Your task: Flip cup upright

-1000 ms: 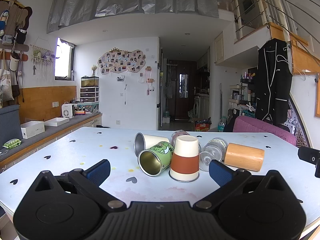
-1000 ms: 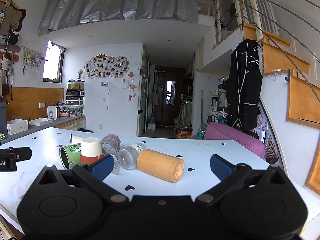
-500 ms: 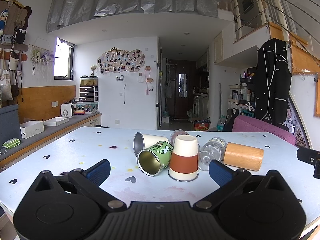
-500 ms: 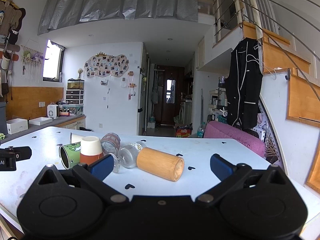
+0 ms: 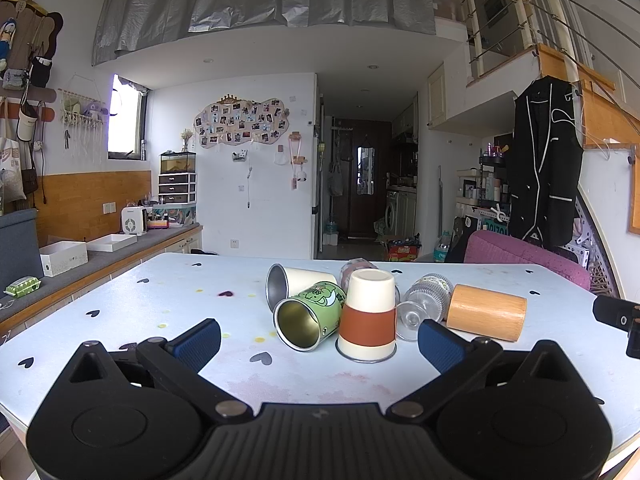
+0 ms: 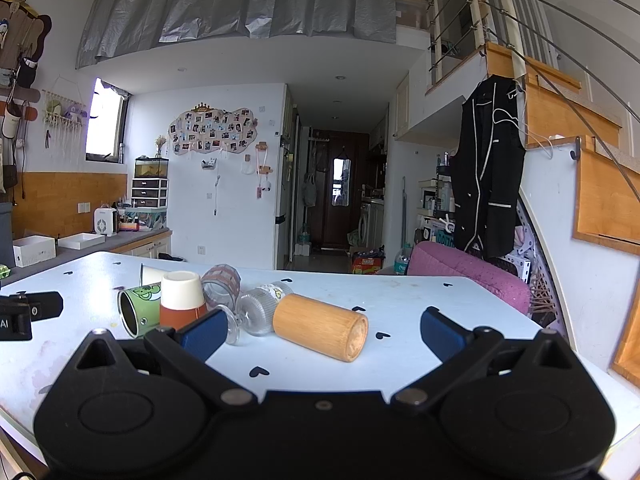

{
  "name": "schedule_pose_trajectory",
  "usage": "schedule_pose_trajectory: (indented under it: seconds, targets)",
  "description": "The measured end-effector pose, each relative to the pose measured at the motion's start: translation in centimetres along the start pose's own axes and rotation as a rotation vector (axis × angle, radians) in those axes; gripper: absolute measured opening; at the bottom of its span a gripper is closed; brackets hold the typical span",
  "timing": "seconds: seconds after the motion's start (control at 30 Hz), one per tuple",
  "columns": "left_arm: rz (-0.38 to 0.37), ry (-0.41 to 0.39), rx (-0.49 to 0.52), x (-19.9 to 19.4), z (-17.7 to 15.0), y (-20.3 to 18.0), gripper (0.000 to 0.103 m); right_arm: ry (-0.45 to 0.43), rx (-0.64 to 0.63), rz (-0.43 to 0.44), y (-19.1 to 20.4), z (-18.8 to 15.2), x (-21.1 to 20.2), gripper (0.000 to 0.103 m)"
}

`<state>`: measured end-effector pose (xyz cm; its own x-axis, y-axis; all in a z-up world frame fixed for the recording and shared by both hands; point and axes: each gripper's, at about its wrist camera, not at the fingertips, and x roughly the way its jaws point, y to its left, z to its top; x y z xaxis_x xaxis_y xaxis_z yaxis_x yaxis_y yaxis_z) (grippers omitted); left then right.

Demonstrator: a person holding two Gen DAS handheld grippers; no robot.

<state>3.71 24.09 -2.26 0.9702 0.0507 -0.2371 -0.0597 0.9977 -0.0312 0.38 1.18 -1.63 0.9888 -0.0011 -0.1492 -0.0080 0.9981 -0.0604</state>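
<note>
Several cups cluster mid-table. A cream cup with a rust-brown band [image 5: 369,314] [image 6: 182,298] stands upside down. On their sides lie a green cartoon cup [image 5: 310,316] [image 6: 138,310], a cream metal-lined cup [image 5: 294,282], a ribbed clear glass [image 5: 426,304] [image 6: 258,308], a patterned glass [image 6: 222,286] and a wooden cup [image 5: 486,312] [image 6: 320,326]. My left gripper [image 5: 318,338] is open, just short of the cluster, with the banded cup ahead between its fingers. My right gripper [image 6: 320,330] is open, with the wooden cup between its fingertips' line.
The white table [image 5: 120,308] carries small black heart marks and coloured stains. A counter with white boxes [image 5: 64,258] runs along the left. A purple chair [image 5: 520,254] stands at the far right edge. The other gripper's black tip [image 5: 618,320] shows at the right.
Almost nothing differs: both grippers stay open and nearly still, and the cups have not moved.
</note>
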Motion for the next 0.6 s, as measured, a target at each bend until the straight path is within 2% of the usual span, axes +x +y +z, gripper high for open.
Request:
schedule_pose_trajectory:
  seconds: [0.13, 0.33, 0.6]
  targets:
    - [0.0, 0.0, 0.001, 0.0, 0.0, 0.0, 0.103, 0.001, 0.001, 0.001, 0.0, 0.0, 0.0, 0.103]
    - [-0.001, 0.011, 0.0, 0.0, -0.3, -0.2, 0.103, 0.019, 0.01, 0.019, -0.2, -2.1, 0.5, 0.103]
    - [-0.001, 0.041, -0.004, 0.6, -0.6, 0.1, 0.103, 0.058, 0.016, 0.073, -0.7, -1.6, 3.0, 0.103]
